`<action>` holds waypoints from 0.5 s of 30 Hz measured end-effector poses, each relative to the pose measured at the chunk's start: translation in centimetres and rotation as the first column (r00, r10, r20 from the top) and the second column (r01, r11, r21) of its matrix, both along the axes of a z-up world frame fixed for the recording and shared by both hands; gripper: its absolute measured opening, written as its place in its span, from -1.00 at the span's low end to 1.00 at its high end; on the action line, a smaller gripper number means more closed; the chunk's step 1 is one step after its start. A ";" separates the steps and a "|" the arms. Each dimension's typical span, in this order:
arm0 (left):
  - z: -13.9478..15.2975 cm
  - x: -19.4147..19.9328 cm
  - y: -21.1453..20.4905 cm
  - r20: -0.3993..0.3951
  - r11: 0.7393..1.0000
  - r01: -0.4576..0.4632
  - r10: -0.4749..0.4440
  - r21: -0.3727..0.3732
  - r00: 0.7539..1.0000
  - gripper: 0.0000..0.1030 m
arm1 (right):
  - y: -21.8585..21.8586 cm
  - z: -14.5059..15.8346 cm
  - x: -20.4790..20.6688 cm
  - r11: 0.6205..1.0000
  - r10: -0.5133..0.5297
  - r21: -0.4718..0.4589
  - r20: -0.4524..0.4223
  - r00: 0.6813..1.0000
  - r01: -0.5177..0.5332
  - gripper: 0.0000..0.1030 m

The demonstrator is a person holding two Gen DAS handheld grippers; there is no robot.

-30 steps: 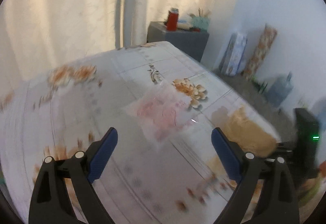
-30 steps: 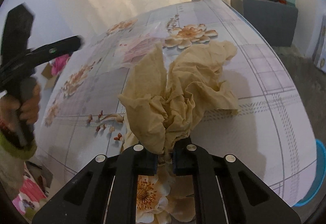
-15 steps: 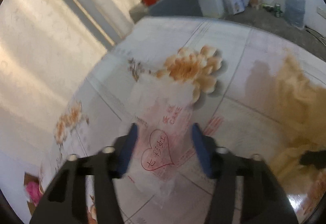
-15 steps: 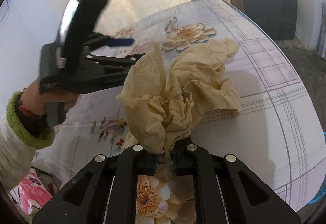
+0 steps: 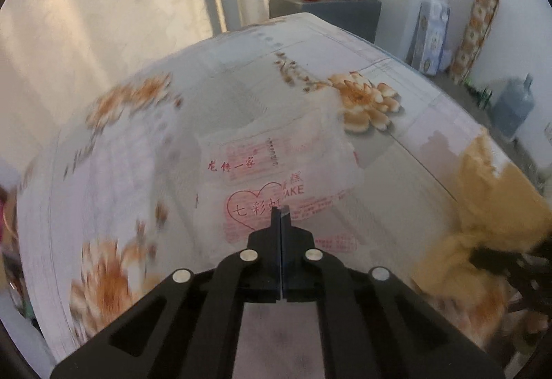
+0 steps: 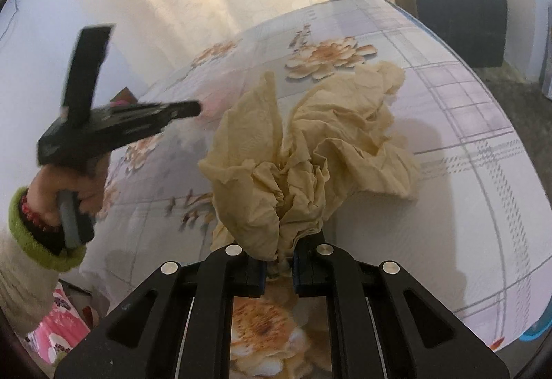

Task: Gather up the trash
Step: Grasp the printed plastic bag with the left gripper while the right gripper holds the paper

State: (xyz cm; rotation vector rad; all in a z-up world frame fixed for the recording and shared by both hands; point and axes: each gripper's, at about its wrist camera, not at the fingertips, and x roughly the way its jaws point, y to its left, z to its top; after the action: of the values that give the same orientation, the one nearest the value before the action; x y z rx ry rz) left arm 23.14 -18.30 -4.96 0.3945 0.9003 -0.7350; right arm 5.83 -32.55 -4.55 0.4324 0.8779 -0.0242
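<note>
Trash in both tongs over the flowered table (image 6: pixel 465 123).
Left gripper (image 5: pixel 281 211) pinches the thin, slippery plastic wrapper (image 5: pixel 276 168) mid-sheet; right gripper (image 6: pixel 277 267) clamps the soft, light crumpled paper (image 6: pixel 310 158) at its gathered base.

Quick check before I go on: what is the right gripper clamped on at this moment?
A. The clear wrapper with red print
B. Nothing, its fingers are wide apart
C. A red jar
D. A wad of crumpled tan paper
D. In the right wrist view the right gripper has its fingers closed on the base of the crumpled tan paper, which bunches up above them over the flowered table.
</note>
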 end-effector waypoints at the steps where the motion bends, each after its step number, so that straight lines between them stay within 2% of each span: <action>1: 0.0 -0.6 0.9 -0.007 1.000 -0.011 0.011 -0.009 1.000 -1.00 | 0.3 0.0 0.0 1.000 0.006 0.003 -0.001 1.000 -0.006 -0.82; 5: 0.2 -3.5 5.9 -0.048 0.994 -0.081 0.078 -0.066 0.996 -1.00 | 2.2 0.1 0.0 0.998 0.059 0.007 -0.006 0.998 -0.059 -0.81; 6: -0.1 -4.4 7.2 -0.075 0.991 -0.107 0.101 -0.085 0.992 -1.00 | 2.7 0.1 0.1 0.997 0.076 0.000 -0.010 0.997 -0.076 -0.72; 7: -0.4 -4.9 7.9 -0.095 0.989 -0.118 0.109 -0.094 0.990 -1.00 | 3.4 0.0 0.3 0.995 0.097 -0.016 -0.023 0.995 -0.097 -0.71; 9: -1.5 -5.9 9.1 -0.128 0.986 -0.135 0.122 -0.094 0.984 -1.00 | 4.2 0.2 0.7 0.991 0.117 -0.058 -0.047 0.992 -0.120 -0.54; 11: -2.1 -6.1 9.6 -0.142 0.984 -0.151 0.138 -0.089 0.980 -1.00 | 4.8 0.8 0.9 0.985 0.130 -0.108 -0.061 0.990 -0.136 0.18; 13: -2.2 -6.4 10.1 -0.152 0.980 -0.166 0.149 -0.108 0.977 -1.00 | 5.5 2.0 0.6 0.966 0.132 -0.216 -0.049 0.990 -0.140 0.39; 15: -2.0 -6.5 10.4 -0.150 0.976 -0.179 0.160 -0.127 0.976 -1.00 | 6.1 2.7 0.1 0.948 0.159 -0.270 -0.047 0.986 -0.166 0.56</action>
State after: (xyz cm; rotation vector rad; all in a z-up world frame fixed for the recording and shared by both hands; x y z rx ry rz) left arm 16.63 -7.95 -6.98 0.1405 0.9939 -0.6691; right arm 5.93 -26.42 -1.90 0.1004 0.9175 0.0005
